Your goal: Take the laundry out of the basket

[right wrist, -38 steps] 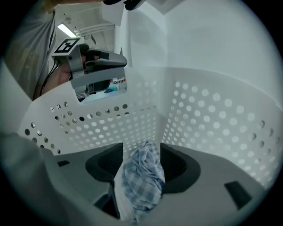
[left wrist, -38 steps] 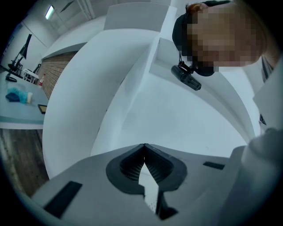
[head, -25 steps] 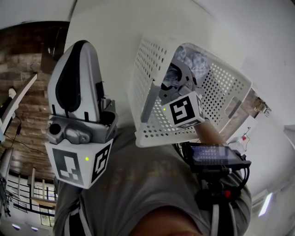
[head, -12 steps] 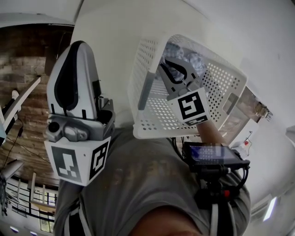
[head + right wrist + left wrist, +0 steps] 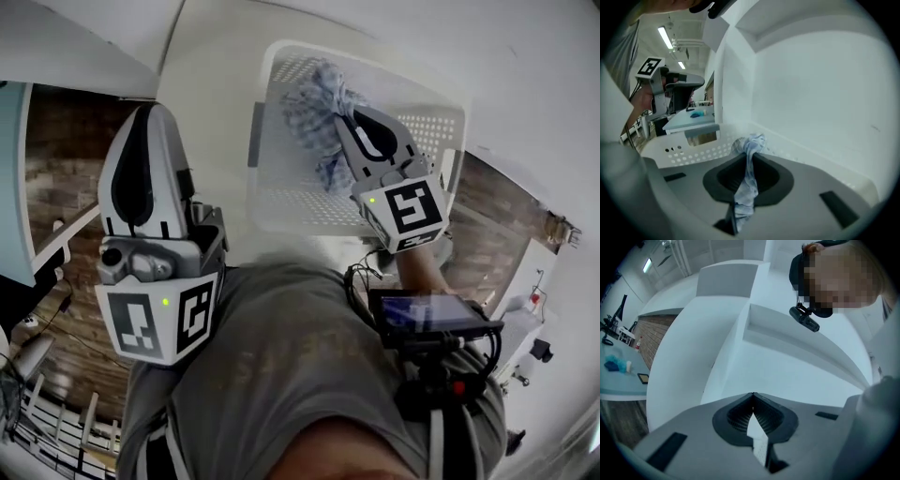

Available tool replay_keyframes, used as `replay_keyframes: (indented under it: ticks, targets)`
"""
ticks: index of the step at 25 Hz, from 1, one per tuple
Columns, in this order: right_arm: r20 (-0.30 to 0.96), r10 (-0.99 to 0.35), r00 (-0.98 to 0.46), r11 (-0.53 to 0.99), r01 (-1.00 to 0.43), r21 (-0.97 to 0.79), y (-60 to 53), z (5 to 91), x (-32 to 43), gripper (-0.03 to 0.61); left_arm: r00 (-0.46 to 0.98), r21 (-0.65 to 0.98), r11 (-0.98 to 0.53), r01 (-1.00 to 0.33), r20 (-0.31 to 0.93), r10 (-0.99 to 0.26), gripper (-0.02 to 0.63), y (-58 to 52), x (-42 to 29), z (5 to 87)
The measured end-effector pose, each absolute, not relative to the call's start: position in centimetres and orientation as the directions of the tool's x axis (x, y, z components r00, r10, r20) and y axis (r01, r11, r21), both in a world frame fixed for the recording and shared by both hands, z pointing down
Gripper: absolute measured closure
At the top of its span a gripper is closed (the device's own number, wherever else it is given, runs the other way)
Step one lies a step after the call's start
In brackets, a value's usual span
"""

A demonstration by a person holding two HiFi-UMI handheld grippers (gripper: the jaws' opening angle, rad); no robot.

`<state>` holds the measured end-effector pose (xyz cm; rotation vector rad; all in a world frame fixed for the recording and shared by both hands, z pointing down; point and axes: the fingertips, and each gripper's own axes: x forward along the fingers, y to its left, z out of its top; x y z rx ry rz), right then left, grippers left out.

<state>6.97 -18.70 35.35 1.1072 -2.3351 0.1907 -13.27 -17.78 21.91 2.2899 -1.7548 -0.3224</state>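
Right gripper (image 5: 749,149): jaws have just been closing and are now clamped on a pale blue-and-white patterned cloth (image 5: 746,185). It runs as a twisted strand btw the pads, w/ a bunch sticking out past the tips. In the head view the cloth is bunched just left of the jaw tips, over the inside of the white perforated plastic basket (image 5: 267,178). It looks lifted off the basket floor, but I can't tell whether it's fully above the rim. No other laundry shows in the basket, tho gripper & cloth cover part of it. In the right gripper view the basket wall sits just near-left of the jaws.

Left gripper (image 5: 752,397): jaws together, nothing btw them, only white walls ahead. In the head view it stands well left of the basket, apart from it, doing nothing.

Step in hand, IMO: lift-out of this item. The grip is made and the cloth is partway out.

Next move calls for:
- carrying the cloth up & clear of the rim w/o loosening the grip;
- watching that the hanging end doesn't snag on the perforated wall;
- setting it down outside the basket.

The left gripper could steady the basket if it drags along.
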Motion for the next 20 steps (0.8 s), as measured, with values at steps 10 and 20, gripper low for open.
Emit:
replay_keyframes:
  ticks: [10,20]
  targets:
    - [0.194,-0.813,-0.548,0.576,-0.806,0.135,-17.1,22.7,8.3,0.537,0.260,0.218,-0.285,-0.933,-0.137,-0.956,0.604,-10.8,-10.9,16.7]
    - [-0.056,-0.820,-0.569,0.548,-0.810,0.209,-11.9,10.1,9.9,0.537,0.297,0.168,-0.330,-0.929,-0.196,-0.935,0.604,-4.2,-8.6,14.9]
